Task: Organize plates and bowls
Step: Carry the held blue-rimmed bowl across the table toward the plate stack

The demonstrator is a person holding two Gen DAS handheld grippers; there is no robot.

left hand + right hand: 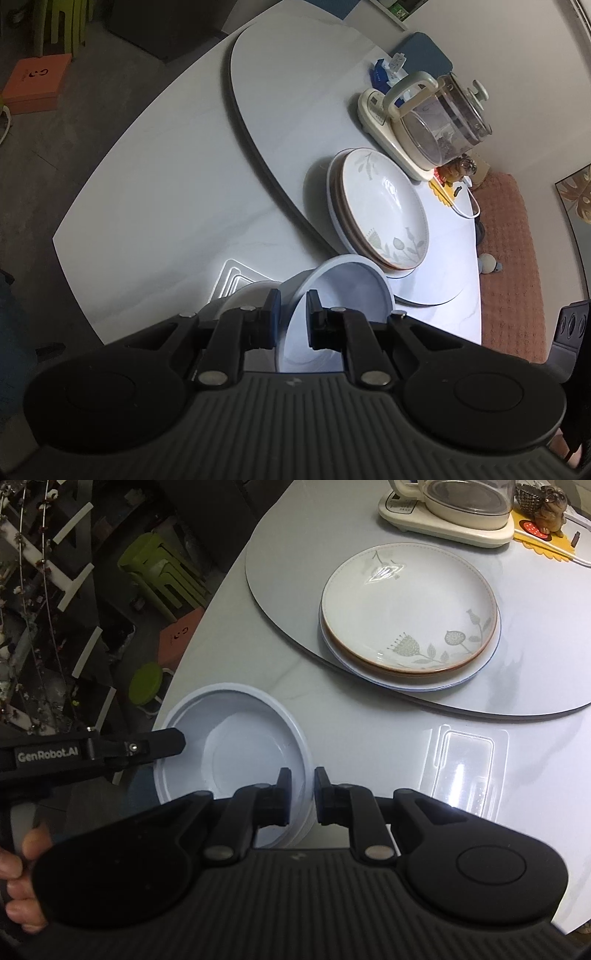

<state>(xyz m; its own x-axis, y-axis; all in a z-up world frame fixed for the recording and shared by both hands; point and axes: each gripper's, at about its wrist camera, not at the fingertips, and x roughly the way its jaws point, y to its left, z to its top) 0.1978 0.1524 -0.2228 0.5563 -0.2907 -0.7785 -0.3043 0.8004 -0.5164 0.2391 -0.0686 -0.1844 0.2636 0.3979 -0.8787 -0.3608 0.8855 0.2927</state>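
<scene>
Crowding turntable (280, 572): plate stack (406, 609), kettle (450, 513), figurine (550, 506).

The white table (369, 716) carried a round turntable (280, 590) — plates (406, 609) stacked near its edge, a kettle base (443, 524) behind them.

A white marble-look table (369, 716) carries a round grey turntable (280, 110); at the turntable's far edge stands a cream electric kettle base (443, 526) holding a glass kettle (447, 122) with a cream handle; beside the base sits a small brown animal figurine (552, 507) on a yellow mat (543, 541); a clear plastic tray (467, 760) lies flat on the table, off the turntable; on the dark floor stand stacked green plastic stools (162, 579) and an orange box (35, 83); a pink cushioned seat (513, 258) lies beyond the table.
</scene>
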